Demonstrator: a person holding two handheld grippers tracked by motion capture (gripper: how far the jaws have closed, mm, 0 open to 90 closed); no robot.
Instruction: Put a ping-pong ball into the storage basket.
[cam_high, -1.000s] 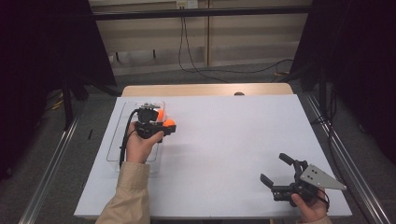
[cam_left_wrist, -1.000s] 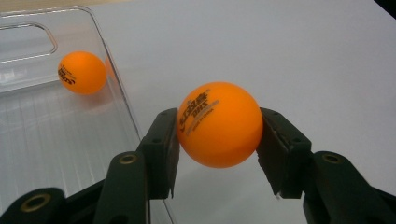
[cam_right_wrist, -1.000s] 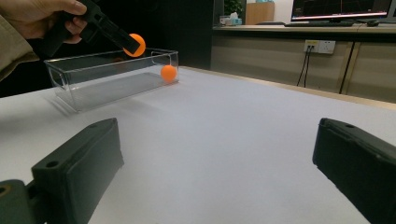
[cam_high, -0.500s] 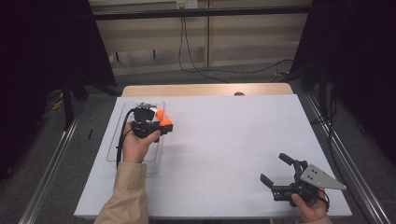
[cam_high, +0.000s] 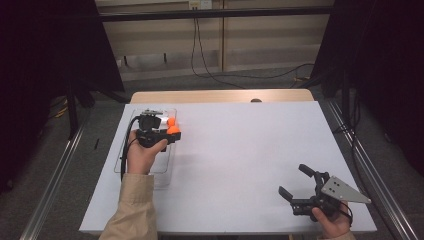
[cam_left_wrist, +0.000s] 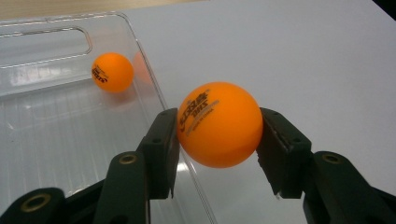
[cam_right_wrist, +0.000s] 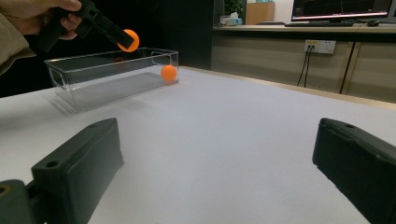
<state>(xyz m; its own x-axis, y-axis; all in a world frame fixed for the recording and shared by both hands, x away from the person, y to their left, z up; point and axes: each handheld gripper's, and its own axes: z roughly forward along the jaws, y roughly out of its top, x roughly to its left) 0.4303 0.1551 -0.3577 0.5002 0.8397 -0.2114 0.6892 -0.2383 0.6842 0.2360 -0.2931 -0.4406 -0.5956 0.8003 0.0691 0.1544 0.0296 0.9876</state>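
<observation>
nearest to you, your right gripper (cam_high: 299, 186) rests low by the table's near right corner, its jaws spread wide with nothing between them; in the right gripper view the two black pads are cut off at the bottom and sides, so you see just their inner faces over bare white table (cam_high: 250, 150). your right hand (cam_high: 332, 222) is partly cut by the lower edge of the high view

farther out on the left, your left gripper (cam_left_wrist: 217, 128) is clamped on an orange ball (cam_left_wrist: 219, 124), one pad on each side, held in the air above the right long wall of the clear plastic box (cam_left_wrist: 56, 140). from above, your left hand (cam_high: 142, 155) and the gripper body cover much of the box, and the held ball (cam_high: 173, 130) peeks out beside them

beyond that, a second orange ball (cam_left_wrist: 112, 72) lies inside the box at its far end, near the right wall; whether it touches the wall is hard to tell through the clear plastic. the print on both balls is too small to read
</observation>
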